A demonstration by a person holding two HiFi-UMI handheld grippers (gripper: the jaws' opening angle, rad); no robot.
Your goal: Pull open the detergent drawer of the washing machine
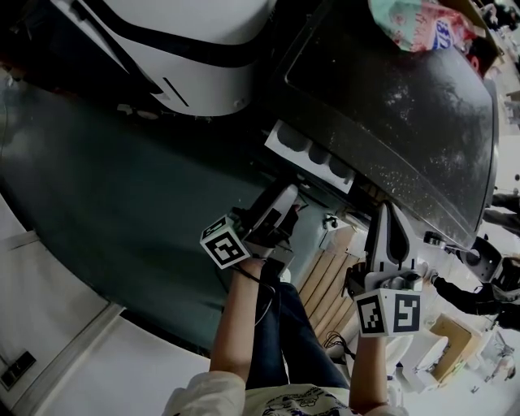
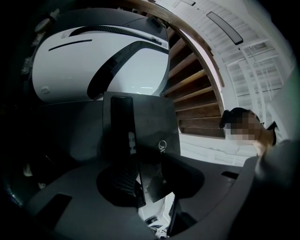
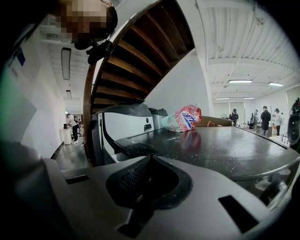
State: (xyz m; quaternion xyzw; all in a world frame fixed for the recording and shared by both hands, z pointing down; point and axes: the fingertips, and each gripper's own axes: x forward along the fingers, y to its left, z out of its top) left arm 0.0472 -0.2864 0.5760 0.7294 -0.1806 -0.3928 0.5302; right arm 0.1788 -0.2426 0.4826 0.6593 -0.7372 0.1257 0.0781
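Head view is showing the white, compartmented detergent drawer (image 1: 313, 154) jutting out left of the washing machine (image 1: 390, 106) and its speckled dark top. Left claw (image 1: 286, 199) is gripping its glossy flat front panel (image 2: 154, 131). Right claw (image 3: 149, 161) is sitting pinched together, empty.

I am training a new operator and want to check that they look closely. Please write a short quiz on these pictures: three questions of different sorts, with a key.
1. True or false: the detergent drawer is fully shut.
2. What lies on the washing machine's top? A) a printed bag B) a folded towel C) a bottle
3. Which gripper has the dark drawer front between its jaws?

Key
1. False: it sticks out of the machine.
2. A.
3. The left gripper. The right gripper has its jaws together, with nothing between them.
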